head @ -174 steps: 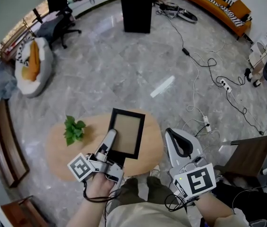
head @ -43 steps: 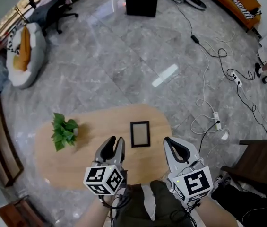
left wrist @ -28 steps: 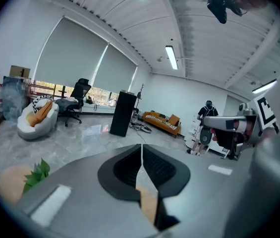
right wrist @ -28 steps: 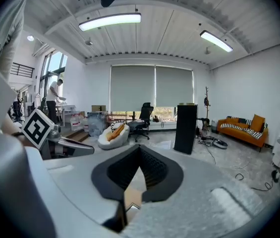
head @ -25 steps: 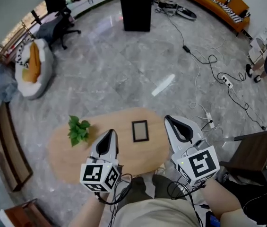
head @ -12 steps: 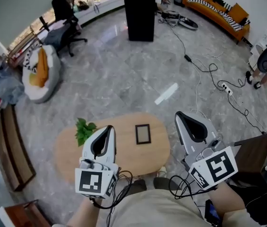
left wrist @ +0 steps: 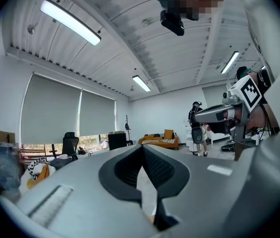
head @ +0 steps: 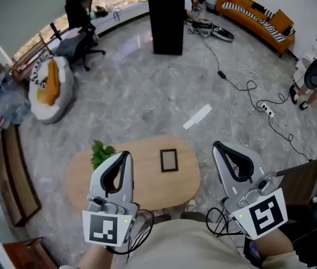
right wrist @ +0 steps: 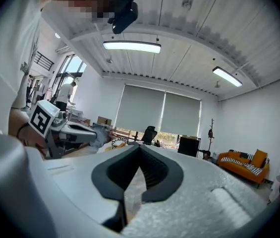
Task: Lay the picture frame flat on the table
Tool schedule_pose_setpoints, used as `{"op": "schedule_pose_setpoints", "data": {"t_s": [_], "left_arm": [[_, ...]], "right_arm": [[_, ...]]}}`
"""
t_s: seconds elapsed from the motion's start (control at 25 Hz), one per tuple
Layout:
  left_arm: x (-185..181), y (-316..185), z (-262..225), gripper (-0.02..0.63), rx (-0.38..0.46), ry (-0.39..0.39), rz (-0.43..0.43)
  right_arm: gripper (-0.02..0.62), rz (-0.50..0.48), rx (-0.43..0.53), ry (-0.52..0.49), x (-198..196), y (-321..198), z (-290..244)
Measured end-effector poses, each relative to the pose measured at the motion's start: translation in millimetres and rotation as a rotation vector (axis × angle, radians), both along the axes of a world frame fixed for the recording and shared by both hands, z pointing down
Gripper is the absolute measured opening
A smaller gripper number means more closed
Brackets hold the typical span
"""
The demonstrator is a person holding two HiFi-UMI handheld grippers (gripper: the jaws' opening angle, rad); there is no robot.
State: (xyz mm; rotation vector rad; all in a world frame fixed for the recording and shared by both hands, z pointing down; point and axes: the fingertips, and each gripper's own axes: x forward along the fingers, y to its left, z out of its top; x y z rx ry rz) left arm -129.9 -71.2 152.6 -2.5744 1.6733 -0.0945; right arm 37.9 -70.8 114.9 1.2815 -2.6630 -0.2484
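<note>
Wooden table (head: 141,190) below me, read from the left: my left gripper (head: 123,160) hangs above its near left part beside the plant (head: 101,152), jaws pressed together on nothing. The picture frame (head: 169,160) lies flat mid-table, long axis running away from me. My right gripper (head: 223,149), also closed and empty, hangs beyond the table's right end. The frame sits lower down between both tips, the left perhaps slightly nearer. Both gripper views look level across the room and show neither frame nor table, and the frame is too small to tell which face is up.
</note>
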Motion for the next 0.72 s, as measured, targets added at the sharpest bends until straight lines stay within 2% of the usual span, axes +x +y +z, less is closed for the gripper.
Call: {"op": "schedule_pose_setpoints", "data": {"t_s": [0.48,0.72], "left_arm": [[12.0,15.6,-2.5,0.02,0.016,-0.038,0.019],[12.9,19.7,-5.0,0.02,0.021,-0.04,0.018]], "right_arm": [[0.002,-0.005,0.032,-0.017,-1.0,17.9,-3.5],[0.002,-0.008,-0.007,-0.016,-2.6,23.9,3.4]]}}
